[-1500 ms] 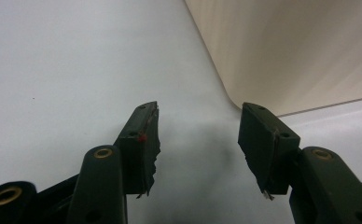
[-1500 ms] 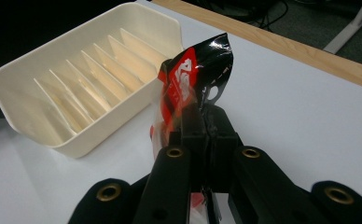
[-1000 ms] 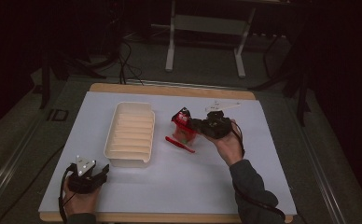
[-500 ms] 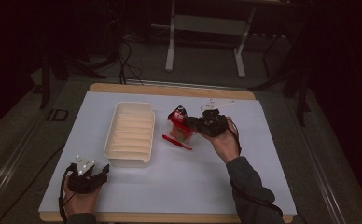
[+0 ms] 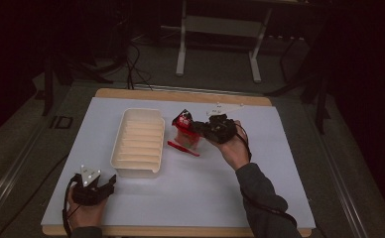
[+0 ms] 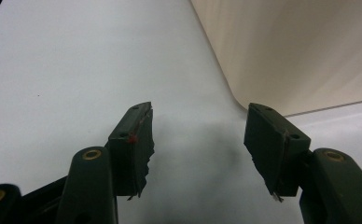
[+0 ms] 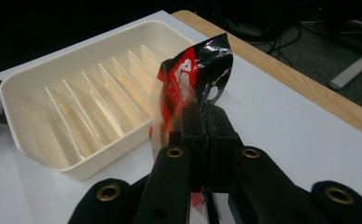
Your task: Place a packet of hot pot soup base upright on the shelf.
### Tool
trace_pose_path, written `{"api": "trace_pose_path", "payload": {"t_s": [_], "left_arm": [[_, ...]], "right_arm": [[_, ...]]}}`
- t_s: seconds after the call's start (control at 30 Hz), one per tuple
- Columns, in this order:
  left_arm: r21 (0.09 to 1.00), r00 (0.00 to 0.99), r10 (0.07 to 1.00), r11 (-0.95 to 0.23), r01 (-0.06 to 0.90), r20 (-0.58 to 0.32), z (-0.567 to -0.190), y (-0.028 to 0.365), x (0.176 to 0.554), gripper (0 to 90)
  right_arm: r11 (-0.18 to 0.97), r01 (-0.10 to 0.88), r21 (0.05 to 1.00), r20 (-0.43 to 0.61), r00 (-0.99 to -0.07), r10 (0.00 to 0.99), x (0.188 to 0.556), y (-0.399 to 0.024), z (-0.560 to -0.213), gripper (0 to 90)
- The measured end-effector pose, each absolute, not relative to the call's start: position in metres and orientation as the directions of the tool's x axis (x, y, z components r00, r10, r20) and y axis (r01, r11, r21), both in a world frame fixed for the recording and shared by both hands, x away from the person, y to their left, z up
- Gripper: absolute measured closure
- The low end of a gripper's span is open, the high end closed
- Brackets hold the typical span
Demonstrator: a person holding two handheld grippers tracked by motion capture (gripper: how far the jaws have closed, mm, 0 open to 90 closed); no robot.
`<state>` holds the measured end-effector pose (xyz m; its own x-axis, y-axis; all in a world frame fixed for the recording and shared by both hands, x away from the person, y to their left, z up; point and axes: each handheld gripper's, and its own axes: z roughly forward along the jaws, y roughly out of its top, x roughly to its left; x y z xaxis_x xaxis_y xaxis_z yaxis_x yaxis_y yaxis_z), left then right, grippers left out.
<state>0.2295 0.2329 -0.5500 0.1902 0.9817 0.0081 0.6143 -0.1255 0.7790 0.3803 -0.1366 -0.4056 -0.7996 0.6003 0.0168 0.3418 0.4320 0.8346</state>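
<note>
At the white worktop we hold a tool in each hand; our right tool has its jaws clamped together on a red-and-black plastic packet, which stands raised above the worktop just to the right of the cream tray; in the right gripper view the right tool pinches the packet at its lower part, the glossy top rising crumpled above the black jaws, with the ribbed tray close behind and to the left; the tray's thin partitions run across it and its slots look bare from here; a slim red strip lies flat on the worktop below the packet, between the tray and our right hand; whether it touches the packet we cannot tell; our left tool rests low at the near left corner of the worktop, just beside the tray's near end, its jaws apart with nothing between them; in the left gripper view the left tool points along the white surface, the tray's rounded corner filling the upper right; a wooden edge borders the far side of the worktop, and a metal stand sits on the dark floor beyond.
</note>
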Motion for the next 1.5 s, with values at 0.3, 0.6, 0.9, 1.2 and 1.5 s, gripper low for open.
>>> {"api": "trace_pose_path", "payload": {"t_s": [0.3, 0.6, 0.9, 1.2, 1.5], "left_arm": [[0.784, 0.182, 0.983, -0.108, 0.611, -0.006, -0.550, 0.235, 0.229, 42.1], [0.783, 0.183, 0.983, -0.109, 0.612, -0.006, -0.550, 0.234, 0.229, 42.1], [0.782, 0.179, 0.984, -0.099, 0.616, -0.017, -0.550, 0.236, 0.230, 42.1], [0.781, 0.179, 0.984, -0.102, 0.616, -0.012, -0.551, 0.235, 0.230, 42.0], [0.780, 0.178, 0.984, -0.103, 0.617, -0.011, -0.551, 0.235, 0.230, 42.1]], "right_arm": [[0.441, 0.323, 0.837, 0.010, -0.815, 0.579, 0.380, -0.125, -0.404, 88.3], [0.442, 0.309, 0.842, 0.006, -0.826, 0.564, 0.381, -0.112, -0.401, 88.3], [0.447, 0.282, 0.849, -0.003, -0.843, 0.538, 0.385, -0.101, -0.399, 88.3], [0.450, 0.269, 0.852, -0.008, -0.851, 0.525, 0.386, -0.091, -0.398, 88.3], [0.456, 0.258, 0.852, -0.012, -0.861, 0.508, 0.390, -0.081, -0.401, 88.3]]}}
